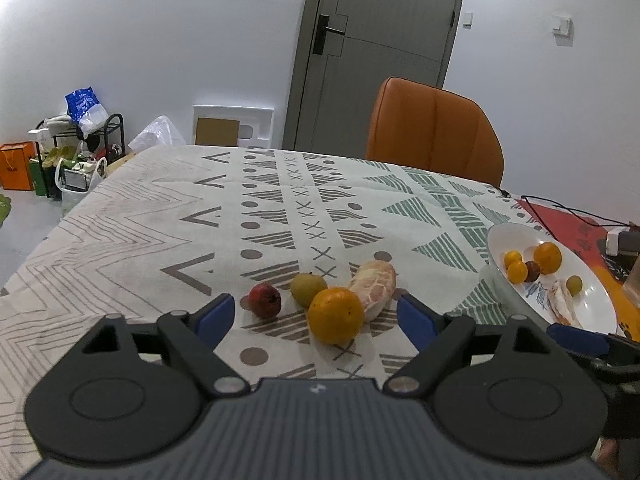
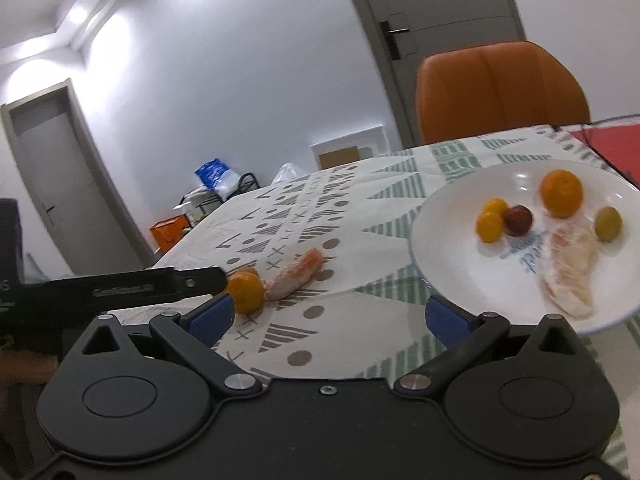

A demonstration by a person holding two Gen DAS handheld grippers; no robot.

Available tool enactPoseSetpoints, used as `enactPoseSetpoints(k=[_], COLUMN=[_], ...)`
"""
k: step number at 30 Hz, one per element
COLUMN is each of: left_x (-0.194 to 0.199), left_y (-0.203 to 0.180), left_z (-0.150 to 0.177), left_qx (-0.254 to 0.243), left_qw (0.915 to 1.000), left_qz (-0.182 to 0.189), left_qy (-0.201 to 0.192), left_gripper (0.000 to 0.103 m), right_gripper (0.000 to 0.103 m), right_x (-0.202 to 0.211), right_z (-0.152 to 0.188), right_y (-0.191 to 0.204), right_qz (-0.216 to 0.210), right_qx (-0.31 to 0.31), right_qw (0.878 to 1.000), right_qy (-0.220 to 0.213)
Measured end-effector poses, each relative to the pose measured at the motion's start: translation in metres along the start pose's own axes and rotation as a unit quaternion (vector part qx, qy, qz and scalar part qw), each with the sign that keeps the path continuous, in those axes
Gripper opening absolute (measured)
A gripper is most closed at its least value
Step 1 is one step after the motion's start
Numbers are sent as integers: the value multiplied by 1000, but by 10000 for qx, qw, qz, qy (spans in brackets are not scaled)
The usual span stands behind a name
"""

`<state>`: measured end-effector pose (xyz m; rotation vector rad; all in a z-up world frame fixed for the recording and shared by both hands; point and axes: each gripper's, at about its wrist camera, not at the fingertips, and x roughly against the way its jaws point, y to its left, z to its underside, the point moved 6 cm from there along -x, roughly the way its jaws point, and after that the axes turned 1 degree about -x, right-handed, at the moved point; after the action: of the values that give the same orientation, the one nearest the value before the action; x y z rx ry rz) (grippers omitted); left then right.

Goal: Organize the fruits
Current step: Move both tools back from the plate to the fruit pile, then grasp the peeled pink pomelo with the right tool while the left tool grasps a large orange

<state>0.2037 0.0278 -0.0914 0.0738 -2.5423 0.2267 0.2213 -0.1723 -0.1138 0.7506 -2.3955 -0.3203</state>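
Note:
On the patterned tablecloth, in the left wrist view, lie an orange [image 1: 336,315], a peeled pomelo segment [image 1: 375,288], a green fruit [image 1: 307,289] and a dark red fruit [image 1: 265,300]. My left gripper [image 1: 316,318] is open, its jaws on either side of the orange, just short of it. A white plate [image 1: 588,280] at the right holds an orange [image 2: 561,193], two small yellow fruits, a dark red fruit [image 2: 518,220], a green fruit [image 2: 608,223] and a pomelo segment [image 2: 570,272]. My right gripper [image 2: 328,318] is open and empty, just left of the plate [image 2: 448,216].
An orange chair [image 1: 434,132] stands at the table's far side. A red mat [image 1: 568,224] with black cables and a white adapter lies right of the plate. A shoe rack and bags sit on the floor at the far left.

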Motion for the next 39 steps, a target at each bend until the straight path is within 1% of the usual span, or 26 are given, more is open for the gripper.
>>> enactPoseSetpoints(k=[2,4,6,7,9,13,14,16,17,18,22,27,31,39], left_x=[-5,-10,-16,-18,-22,-33,-36,-36,-36,-37,-34,-27,-25,-15], left_y=[1,4,6,7,8,7,8,9,9,9,14,26,35,55], left_z=[0,1,3,3,4,8,9,9,9,8,7,5,5,3], left_qx=[38,120,190,213,249,331,392,402,413,448,448,518,599,756], left_qw=[10000,9999,9996,9995,9992,9981,9975,9974,9968,9957,9960,9963,9960,9958], left_qz=[37,82,131,154,212,364,411,464,571,685,640,562,524,441], left_qy=[19,65,150,175,216,361,411,376,390,422,439,390,408,261], left_gripper=[87,83,74,72,64,61,56,49,38,35,35,35,35,35], right_gripper=[103,103,102,101,97,91,89,87,84,84,80,78,73,69], right_x=[-4,-10,-16,-19,-24,-32,-34,-39,-39,-42,-54,-69,-79,-97], right_z=[-3,-5,-7,-8,-10,-14,-14,-15,-14,-14,-13,-11,-10,-7], right_y=[6,11,15,16,18,18,17,17,18,19,22,32,41,49], right_qz=[-64,-112,-133,-150,-153,-114,-110,-93,-92,-89,-96,-169,-219,-162], right_qx=[114,214,285,302,341,361,361,383,399,425,476,566,626,706], right_qw=[9999,9997,9995,9994,9992,9991,9991,9989,9988,9986,9979,9964,9952,9932], right_qy=[20,48,87,109,149,194,210,253,269,299,432,608,720,911])
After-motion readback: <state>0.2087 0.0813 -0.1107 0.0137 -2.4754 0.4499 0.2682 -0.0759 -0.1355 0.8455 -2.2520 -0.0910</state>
